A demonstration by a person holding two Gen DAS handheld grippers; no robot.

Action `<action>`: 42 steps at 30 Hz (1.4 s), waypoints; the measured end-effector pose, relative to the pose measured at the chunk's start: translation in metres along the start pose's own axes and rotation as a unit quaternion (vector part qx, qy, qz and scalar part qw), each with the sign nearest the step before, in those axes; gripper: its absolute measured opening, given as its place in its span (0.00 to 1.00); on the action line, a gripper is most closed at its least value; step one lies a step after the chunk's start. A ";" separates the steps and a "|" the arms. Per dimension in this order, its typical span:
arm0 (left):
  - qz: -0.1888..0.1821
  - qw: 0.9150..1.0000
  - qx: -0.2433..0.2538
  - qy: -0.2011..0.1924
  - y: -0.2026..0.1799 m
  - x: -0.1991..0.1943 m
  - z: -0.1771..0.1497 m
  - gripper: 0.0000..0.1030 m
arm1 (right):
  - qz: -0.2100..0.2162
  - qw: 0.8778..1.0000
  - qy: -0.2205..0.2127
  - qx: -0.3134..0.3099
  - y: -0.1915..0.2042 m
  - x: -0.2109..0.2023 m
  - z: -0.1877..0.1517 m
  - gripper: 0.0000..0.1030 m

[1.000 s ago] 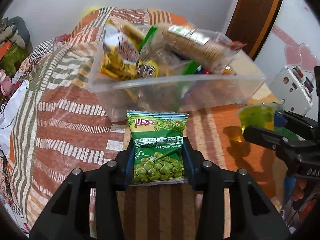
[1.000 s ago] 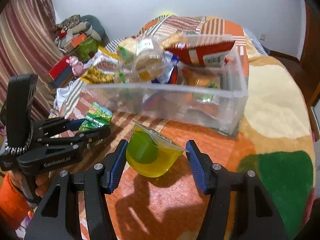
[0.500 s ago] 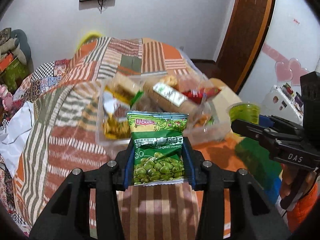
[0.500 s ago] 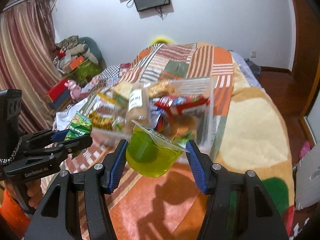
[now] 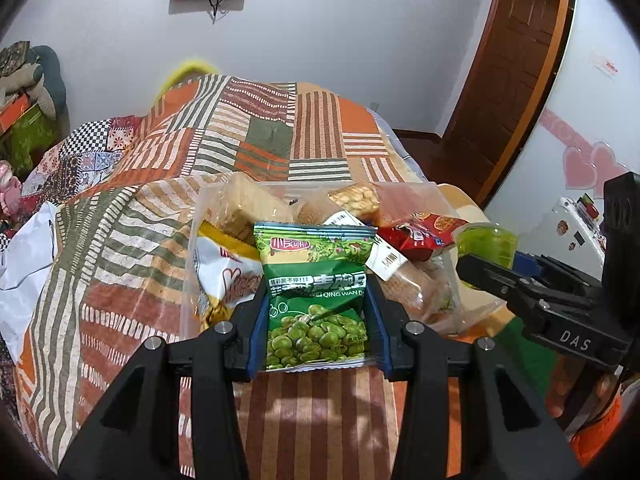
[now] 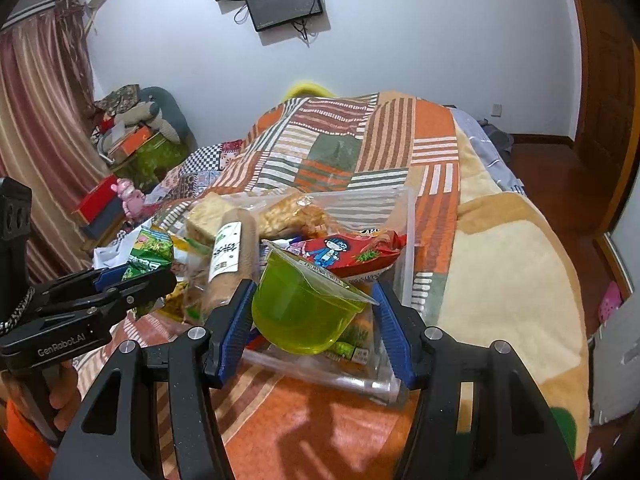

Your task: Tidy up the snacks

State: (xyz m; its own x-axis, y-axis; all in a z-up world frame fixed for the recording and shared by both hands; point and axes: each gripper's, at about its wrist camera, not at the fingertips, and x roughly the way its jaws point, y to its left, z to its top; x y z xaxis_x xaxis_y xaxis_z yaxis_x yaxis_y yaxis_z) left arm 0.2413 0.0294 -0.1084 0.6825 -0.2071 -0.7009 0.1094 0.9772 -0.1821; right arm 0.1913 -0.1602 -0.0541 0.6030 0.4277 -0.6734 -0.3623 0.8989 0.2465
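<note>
On the left, the left hand-held gripper point(image 5: 316, 320) is clamped on the green pea packet point(image 5: 314, 300), its blue pads pressing both side edges of the bag. A second ago this packet hung low in front of the near wall of the clear plastic bin point(image 5: 188, 280), close to the patchwork bedspread point(image 5: 132, 208); now it is raised, and the view looks down over the rim into the bin, so the packet sits above the near edge with the yellow-and-white chip bag point(image 5: 224, 272) just beyond it on the left and the red snack bag point(image 5: 420, 232) to the right.

Moving right, the right hand-held gripper point(image 6: 312, 316) holds the green jelly cup point(image 6: 300, 312) between its blue pads, the cup tilted with its foil lid peaking toward the far side. It too has climbed: the cup was level with the bin's near wall before, and now it hovers over the near right corner of the bin, above the red cartoon packet point(image 6: 352, 256) and beside the long biscuit roll point(image 6: 228, 260).

Both snacks have therefore been lifted from bed height to above the bin opening. My reading is that the carry is nearly over and the drop into the already crowded bin comes next; the pile stands high, so either item could slide off once let go.
</note>
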 end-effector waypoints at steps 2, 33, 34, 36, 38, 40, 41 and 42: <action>0.004 1.000 -0.001 0.001 0.001 0.006 0.001 0.42 | -0.002 1.000 0.005 0.001 0.000 0.004 -0.001 0.54; 0.006 0.989 -0.003 -0.146 -0.022 -0.145 -0.004 0.56 | 0.005 0.994 -0.108 -0.035 0.041 -0.124 0.012 0.64; 0.009 0.987 0.000 -0.160 -0.025 -0.158 -0.006 0.56 | 0.001 0.992 -0.120 -0.037 0.044 -0.132 0.011 0.67; 0.016 0.984 0.005 -0.180 -0.030 -0.176 -0.010 0.63 | -0.007 0.988 -0.145 -0.046 0.052 -0.148 0.011 0.70; 0.028 0.978 0.009 -0.208 -0.036 -0.195 -0.017 0.72 | -0.012 0.985 -0.163 -0.055 0.059 -0.160 0.009 0.77; 0.037 0.973 0.017 -0.226 -0.041 -0.208 -0.022 0.75 | -0.016 0.982 -0.175 -0.063 0.064 -0.166 0.007 0.83; 0.041 0.972 0.021 -0.232 -0.043 -0.212 -0.025 0.79 | -0.018 0.981 -0.180 -0.065 0.066 -0.169 0.005 0.86; 0.046 0.970 0.024 -0.236 -0.046 -0.216 -0.027 0.85 | -0.020 0.981 -0.183 -0.067 0.068 -0.171 0.004 0.88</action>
State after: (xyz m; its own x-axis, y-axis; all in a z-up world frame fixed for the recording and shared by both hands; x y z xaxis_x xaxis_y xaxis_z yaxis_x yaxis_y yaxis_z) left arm 0.0690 0.0284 0.0329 0.9449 -0.0857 -0.3159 0.0586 0.9938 -0.0943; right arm 0.0662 -0.1718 0.0806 0.8243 0.4202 -0.3795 -0.4090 0.9054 0.1142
